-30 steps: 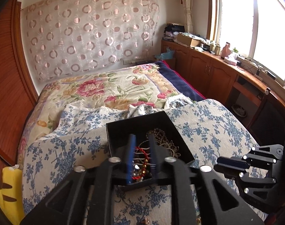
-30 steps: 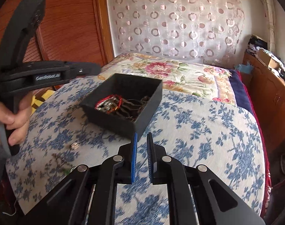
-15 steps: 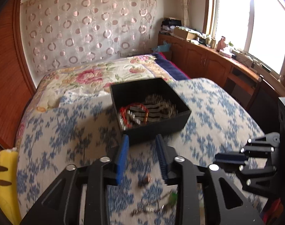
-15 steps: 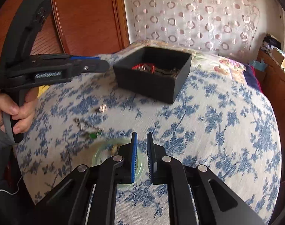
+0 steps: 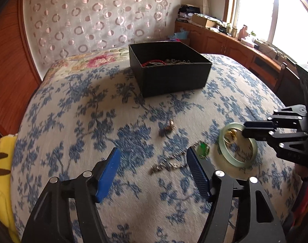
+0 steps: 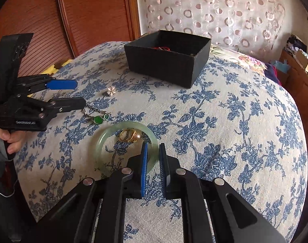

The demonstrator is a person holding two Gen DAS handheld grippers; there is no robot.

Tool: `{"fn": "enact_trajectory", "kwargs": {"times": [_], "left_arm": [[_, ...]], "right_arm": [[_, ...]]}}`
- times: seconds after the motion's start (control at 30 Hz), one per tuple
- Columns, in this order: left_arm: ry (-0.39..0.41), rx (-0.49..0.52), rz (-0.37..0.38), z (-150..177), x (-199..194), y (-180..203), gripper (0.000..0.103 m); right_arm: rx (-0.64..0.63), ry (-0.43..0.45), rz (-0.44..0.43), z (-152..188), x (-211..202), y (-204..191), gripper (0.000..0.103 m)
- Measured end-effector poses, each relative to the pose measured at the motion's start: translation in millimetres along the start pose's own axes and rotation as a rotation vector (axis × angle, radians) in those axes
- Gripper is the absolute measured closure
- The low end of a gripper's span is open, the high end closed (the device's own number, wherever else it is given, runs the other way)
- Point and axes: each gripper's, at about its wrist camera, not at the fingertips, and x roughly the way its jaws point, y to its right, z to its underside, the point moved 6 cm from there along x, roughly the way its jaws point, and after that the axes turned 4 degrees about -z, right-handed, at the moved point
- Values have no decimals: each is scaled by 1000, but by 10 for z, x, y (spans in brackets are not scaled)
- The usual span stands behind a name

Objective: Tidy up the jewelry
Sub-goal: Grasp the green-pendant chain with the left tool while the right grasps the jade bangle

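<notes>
A black jewelry box [image 5: 170, 66] [image 6: 168, 55] stands on the blue-flowered cloth and holds a red bracelet and chains. On the cloth in front of it lie a pale green jade bangle [image 6: 107, 137] [image 5: 238, 160], a gold pearl ring [image 6: 129, 135] inside the bangle, a green-stone necklace [image 6: 98, 119] [image 5: 202, 148] and a small flower earring [image 6: 111, 90] [image 5: 170, 124]. My left gripper [image 5: 153, 160] is open above the necklace chain. My right gripper [image 6: 153, 151] has its jaws narrowly apart astride the bangle's near rim, not pressing it.
The cloth covers a rounded table [image 6: 245, 121] that drops off on all sides. A wooden panel [image 6: 73, 20] stands at the left, a bed [image 5: 89, 60] behind the box, wooden cabinets [image 5: 235, 46] under the window at the right.
Both grippers have pulled back from the box and come down to the loose jewelry. The left gripper has opened wide. The right gripper has reached the bangle's rim.
</notes>
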Motion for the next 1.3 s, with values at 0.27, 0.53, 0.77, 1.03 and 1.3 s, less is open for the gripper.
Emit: {"fn": "enact_trajectory", "kwargs": {"times": [0.27, 0.53, 0.77, 1.03, 1.3], "left_arm": [[22, 56, 55, 5, -106, 331, 44], [-17, 104, 87, 2, 8, 573, 77], [-34, 125, 63, -10, 113, 630, 83], [-35, 132, 57, -25, 168, 653, 85], [0, 81, 47, -78, 83, 515, 97]], "right_arm": [[-7, 15, 22, 38, -8, 3, 91], [-19, 15, 37, 43, -7, -23, 91], [-24, 15, 44, 44, -3, -28, 91], [-27, 14, 50, 45, -1, -35, 91], [-27, 23, 40, 20, -8, -48, 94]]}}
